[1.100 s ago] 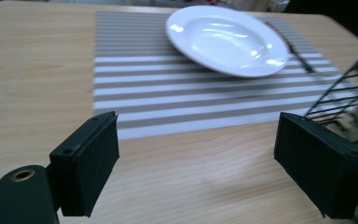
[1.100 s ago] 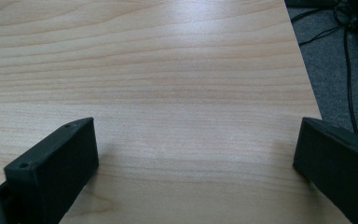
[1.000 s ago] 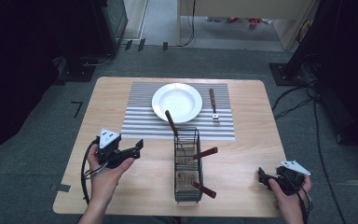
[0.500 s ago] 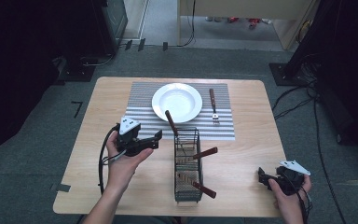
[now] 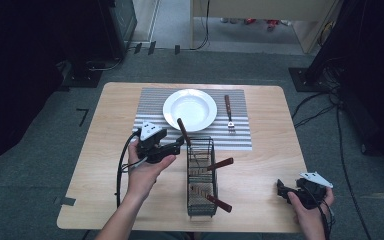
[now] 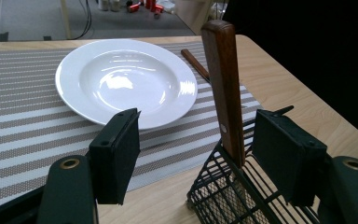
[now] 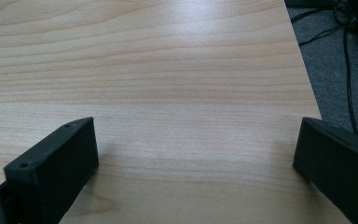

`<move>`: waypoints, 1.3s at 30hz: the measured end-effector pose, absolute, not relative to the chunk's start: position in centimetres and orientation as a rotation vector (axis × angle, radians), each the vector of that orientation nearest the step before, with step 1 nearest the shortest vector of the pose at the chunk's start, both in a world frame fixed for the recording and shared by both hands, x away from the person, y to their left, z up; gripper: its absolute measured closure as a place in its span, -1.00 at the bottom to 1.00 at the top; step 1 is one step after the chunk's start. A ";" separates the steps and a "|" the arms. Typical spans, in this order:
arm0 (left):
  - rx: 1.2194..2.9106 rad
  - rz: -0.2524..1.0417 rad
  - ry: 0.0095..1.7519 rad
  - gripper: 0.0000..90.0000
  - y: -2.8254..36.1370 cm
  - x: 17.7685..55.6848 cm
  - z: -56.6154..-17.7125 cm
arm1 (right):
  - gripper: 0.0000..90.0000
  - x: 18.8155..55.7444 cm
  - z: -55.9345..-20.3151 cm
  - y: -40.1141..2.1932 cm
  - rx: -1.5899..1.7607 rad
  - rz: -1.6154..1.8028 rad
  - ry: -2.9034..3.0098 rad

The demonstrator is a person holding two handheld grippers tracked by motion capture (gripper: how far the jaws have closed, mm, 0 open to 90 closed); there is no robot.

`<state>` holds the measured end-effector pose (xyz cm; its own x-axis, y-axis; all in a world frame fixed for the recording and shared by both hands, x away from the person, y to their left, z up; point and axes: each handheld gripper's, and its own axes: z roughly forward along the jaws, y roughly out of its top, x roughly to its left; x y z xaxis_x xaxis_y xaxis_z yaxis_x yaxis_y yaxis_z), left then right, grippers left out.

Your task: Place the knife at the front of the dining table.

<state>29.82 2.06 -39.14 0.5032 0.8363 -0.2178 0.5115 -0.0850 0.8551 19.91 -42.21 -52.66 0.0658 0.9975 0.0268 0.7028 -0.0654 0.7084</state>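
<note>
While the left gripper (image 5: 180,145) sits right at the wire basket (image 5: 201,180), its jaws are apart and have just been closing in, with the wooden handle (image 6: 223,88) between them. In the left gripper view that handle stands nearly upright out of the basket's near corner, closer to the jaw on the right, but neither pad is pressing on it yet, so nothing is gripped. In the high view the same handle pokes out at the basket's 11 o'clock end, tilted toward the white plate (image 5: 190,109).

Two more wooden-handled utensils stick out of the basket's side toward 3 o'clock, one about midway along and one near the 6 o'clock end. I can't tell what kind they are.

The plate is on a grey striped placemat (image 5: 150,122) at the table's 12 o'clock side, and a fork (image 5: 228,114) with a wooden handle lies on the mat at the plate's 3 o'clock, tines pointing toward 6.

The right gripper (image 5: 283,189) is way off at the table's 5 o'clock corner, jaws wide apart over bare wood table (image 7: 168,70), holding nothing.

As for brands or writing, there's no readable text on the plate, mat, basket or handles.
</note>
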 end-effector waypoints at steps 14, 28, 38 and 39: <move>1.744 0.344 1.149 0.19 0.5 31.5 -39.4 | -1.00 19.9 -52.7 -42.2 1.824 0.732 1.688; 1.669 0.218 1.059 0.75 1.2 31.4 -38.9 | -1.00 19.9 -52.7 -42.2 1.824 0.732 1.688; 1.604 0.224 0.981 0.82 2.4 30.6 -37.5 | -1.00 19.9 -52.7 -42.2 1.824 0.730 1.689; 1.597 0.228 0.972 0.82 2.5 30.5 -37.3 | -1.00 19.9 -52.7 -42.2 1.824 0.732 1.688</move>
<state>30.49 2.54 -37.25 0.6322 0.6877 -0.3569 0.4569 0.0410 0.8886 19.91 -42.21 -52.67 0.0658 0.9975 0.0274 0.7020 -0.0658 0.7091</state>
